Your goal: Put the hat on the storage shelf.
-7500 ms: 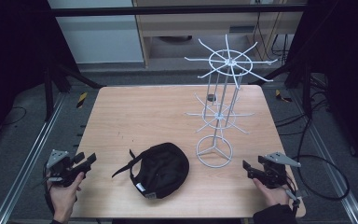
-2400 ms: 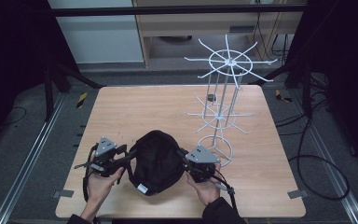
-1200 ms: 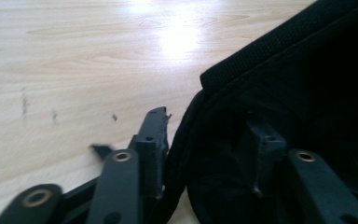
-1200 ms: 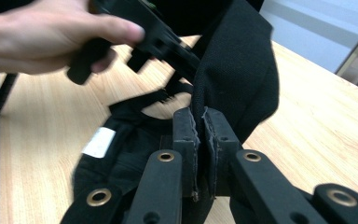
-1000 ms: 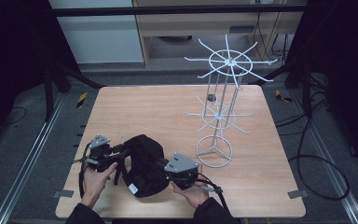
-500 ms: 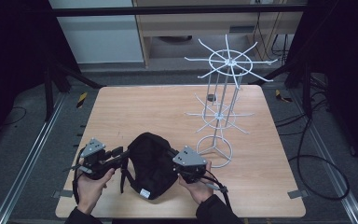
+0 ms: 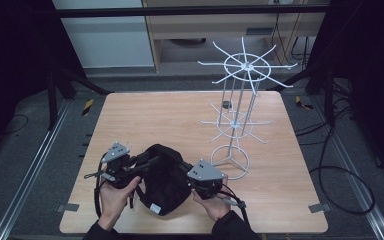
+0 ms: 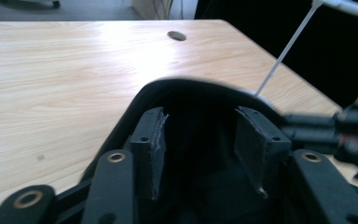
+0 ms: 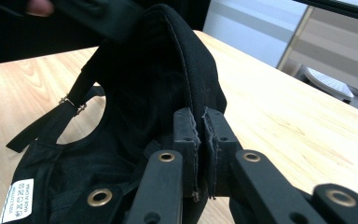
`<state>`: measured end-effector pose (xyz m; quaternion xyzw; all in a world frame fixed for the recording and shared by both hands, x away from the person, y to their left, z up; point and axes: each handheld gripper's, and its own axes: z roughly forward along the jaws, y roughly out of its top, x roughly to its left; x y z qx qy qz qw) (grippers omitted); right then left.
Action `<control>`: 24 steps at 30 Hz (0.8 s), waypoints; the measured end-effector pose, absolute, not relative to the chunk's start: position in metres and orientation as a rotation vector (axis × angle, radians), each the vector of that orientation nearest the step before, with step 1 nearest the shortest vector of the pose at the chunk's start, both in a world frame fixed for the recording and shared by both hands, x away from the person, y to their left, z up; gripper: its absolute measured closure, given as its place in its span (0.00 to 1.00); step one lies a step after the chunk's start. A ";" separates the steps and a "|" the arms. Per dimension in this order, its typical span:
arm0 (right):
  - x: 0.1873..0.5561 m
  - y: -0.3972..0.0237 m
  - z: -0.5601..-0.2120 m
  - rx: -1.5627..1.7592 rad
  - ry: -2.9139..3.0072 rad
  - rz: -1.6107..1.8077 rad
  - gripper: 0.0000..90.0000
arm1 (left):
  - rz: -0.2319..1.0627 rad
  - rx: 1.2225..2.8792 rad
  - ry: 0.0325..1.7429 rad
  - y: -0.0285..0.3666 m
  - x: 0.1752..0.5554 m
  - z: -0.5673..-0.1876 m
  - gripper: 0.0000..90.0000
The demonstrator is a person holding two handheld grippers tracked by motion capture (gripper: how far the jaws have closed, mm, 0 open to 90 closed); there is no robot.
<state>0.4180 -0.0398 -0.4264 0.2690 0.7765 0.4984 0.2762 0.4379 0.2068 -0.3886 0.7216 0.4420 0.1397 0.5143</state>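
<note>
Jaws of the right gripper (image 9: 200, 154) are pinched tight on the edge of the black cap (image 7: 162, 177), the fabric squeezed thin between the two pads. The left gripper (image 8: 200, 149) has its jaws apart; they have just been opening, and the cap's dark cloth sits between the pads (image 8: 151, 149) without either pressing on it.

Both grippers meet the cap from opposite sides near the front edge of the wooden table (image 7: 180, 120), the left gripper (image 7: 122, 167) at its left and the right gripper (image 7: 205, 180) at its right. A white wire rack (image 7: 237, 115) stands just beyond the right gripper, its round foot near the cap. Around the table lie grey floor, metal rails and loose cables, with pale cabinets at the back.

Each hand comes up from the near edge, the left hand (image 7: 112, 195) and right hand (image 7: 212, 202) wrapped round their handles, forearms angled inward.

The cap is held open side up, lifted and crumpled, its strap and small metal buckle (image 9: 72, 103) hanging loose, a white label (image 9: 16, 198) sewn inside.
</note>
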 end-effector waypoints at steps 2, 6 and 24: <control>0.417 -0.040 -0.427 0.719 2.088 1.343 0.94 | 0.323 1.724 1.062 0.204 0.440 -0.388 0.55; 0.415 -0.039 -0.429 0.694 2.099 1.362 0.94 | 0.327 1.721 1.071 0.195 0.444 -0.386 0.51; 0.409 -0.028 -0.431 0.598 2.179 1.426 0.94 | 0.345 1.711 1.127 0.180 0.452 -0.390 0.50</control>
